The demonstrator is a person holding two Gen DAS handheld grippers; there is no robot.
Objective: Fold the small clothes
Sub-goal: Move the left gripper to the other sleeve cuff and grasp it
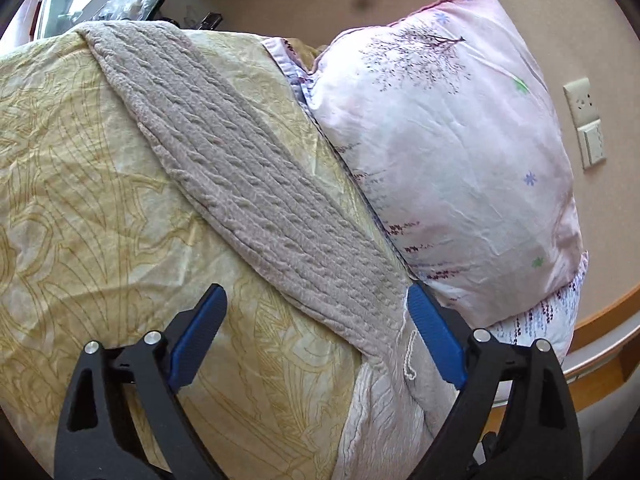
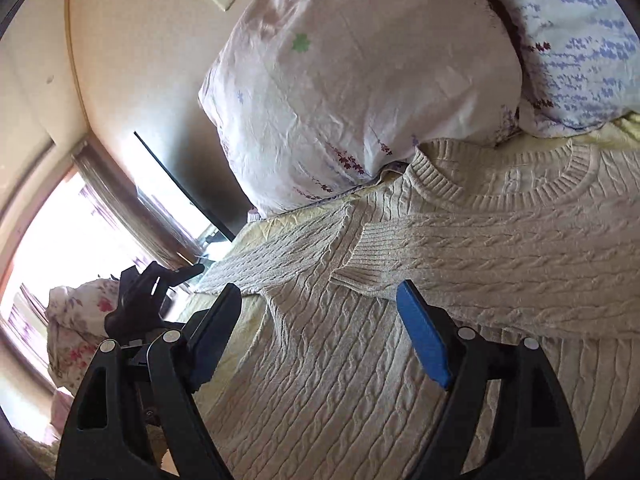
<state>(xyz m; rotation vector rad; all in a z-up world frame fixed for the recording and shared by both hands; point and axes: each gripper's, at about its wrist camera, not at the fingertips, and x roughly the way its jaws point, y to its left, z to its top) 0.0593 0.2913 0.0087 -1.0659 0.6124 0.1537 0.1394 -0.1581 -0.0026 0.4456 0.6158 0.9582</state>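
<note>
A beige cable-knit sweater (image 2: 360, 360) lies flat on the yellow bedcover (image 1: 80, 200), collar (image 2: 520, 188) toward the pillows. One sleeve is folded across the chest, and its ribbed cuff (image 2: 360, 264) rests just ahead of my right gripper (image 2: 320, 290). That gripper hovers open over the sweater's body with nothing between its blue pads. The other sleeve (image 1: 260, 168) stretches diagonally across the bedcover. My left gripper (image 1: 316, 296) stands open above that sleeve's lower end and grips nothing. It also shows as a dark shape (image 2: 148, 300) at the left of the right wrist view.
A pink flowered pillow (image 1: 440, 152) leans against the wall beside the sweater, with a blue-printed pillow (image 2: 580, 40) next to it. A wall socket (image 1: 582, 120) sits behind. A bright window (image 2: 60, 220) and floral cloth (image 2: 76, 320) lie past the bed's edge.
</note>
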